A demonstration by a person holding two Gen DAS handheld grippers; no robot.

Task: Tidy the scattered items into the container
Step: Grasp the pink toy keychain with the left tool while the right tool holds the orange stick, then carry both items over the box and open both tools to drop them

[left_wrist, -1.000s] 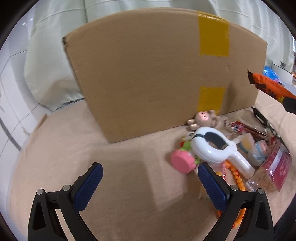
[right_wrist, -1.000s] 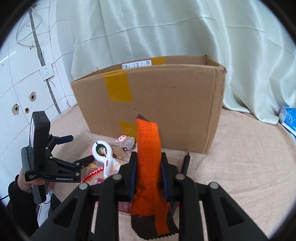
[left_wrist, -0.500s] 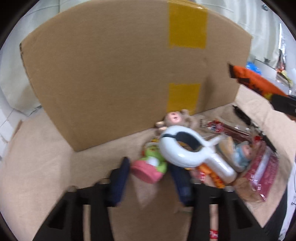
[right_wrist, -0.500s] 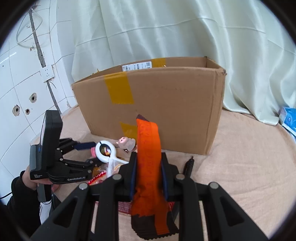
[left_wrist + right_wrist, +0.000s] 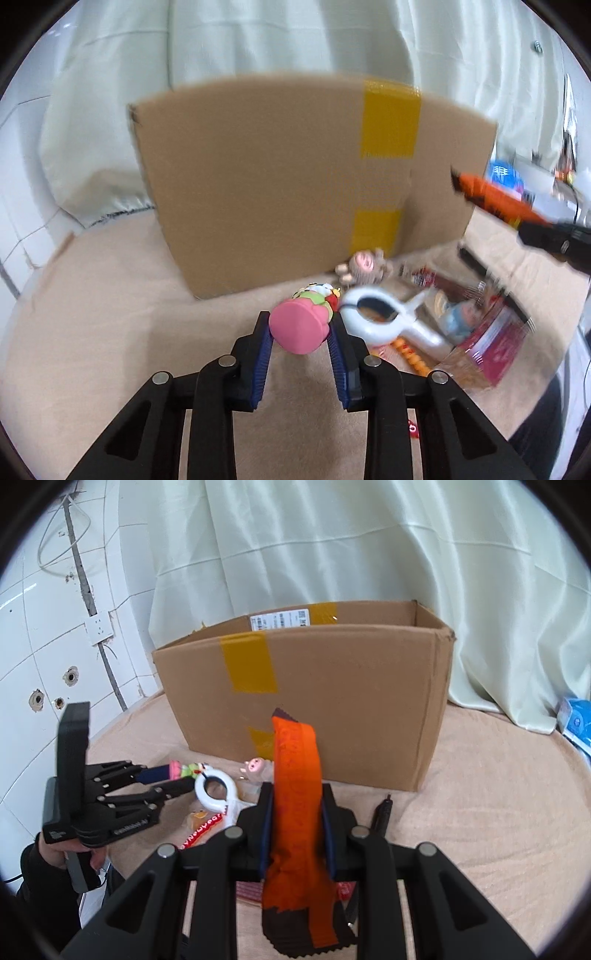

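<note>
Both grippers loaded in front of the cardboard box.

The left gripper (image 5: 299,341), whose jaws have just been closing, now clamps the pink-based toy figure (image 5: 301,328) between its blue pads, lifted clear of the beige cloth (image 5: 110,332). The right gripper (image 5: 297,808) pinches an orange snack packet (image 5: 297,775) that stands upright between its fingers. Beside the toy lie a white clip (image 5: 388,321), a small pig figure (image 5: 364,264), orange beads (image 5: 410,356) and a red packet (image 5: 491,347), all scattered along the near wall of the taped cardboard box (image 5: 314,701), which sits open-topped toward the cloth's far edge. A black pen (image 5: 382,810) lies near the box's right corner.
</note>
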